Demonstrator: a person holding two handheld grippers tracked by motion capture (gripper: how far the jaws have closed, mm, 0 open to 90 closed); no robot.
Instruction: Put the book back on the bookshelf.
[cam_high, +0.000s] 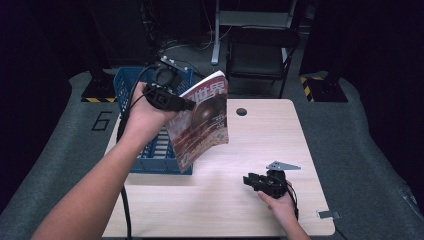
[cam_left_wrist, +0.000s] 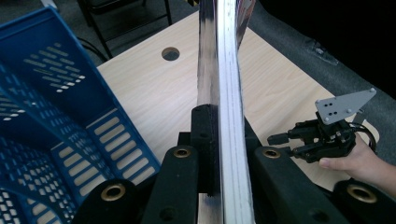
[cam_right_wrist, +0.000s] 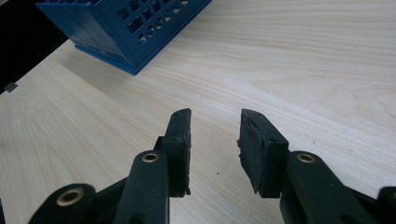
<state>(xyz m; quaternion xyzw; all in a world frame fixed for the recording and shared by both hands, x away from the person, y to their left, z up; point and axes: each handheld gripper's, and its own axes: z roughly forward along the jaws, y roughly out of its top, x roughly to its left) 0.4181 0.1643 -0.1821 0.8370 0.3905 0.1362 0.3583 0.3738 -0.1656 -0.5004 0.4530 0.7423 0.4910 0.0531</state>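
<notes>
I record one glossy, thin paper magazine with a dark red cover, clamped edge-on between the black rubbery pads of my left gripper and held upright in the air over the near right corner of the single blue perforated plastic crate. My right gripper rests low over the pale wood-grain laminate table, well apart from the magazine, jaws parted with nothing between them. I count two grippers, one crate, one magazine.
</notes>
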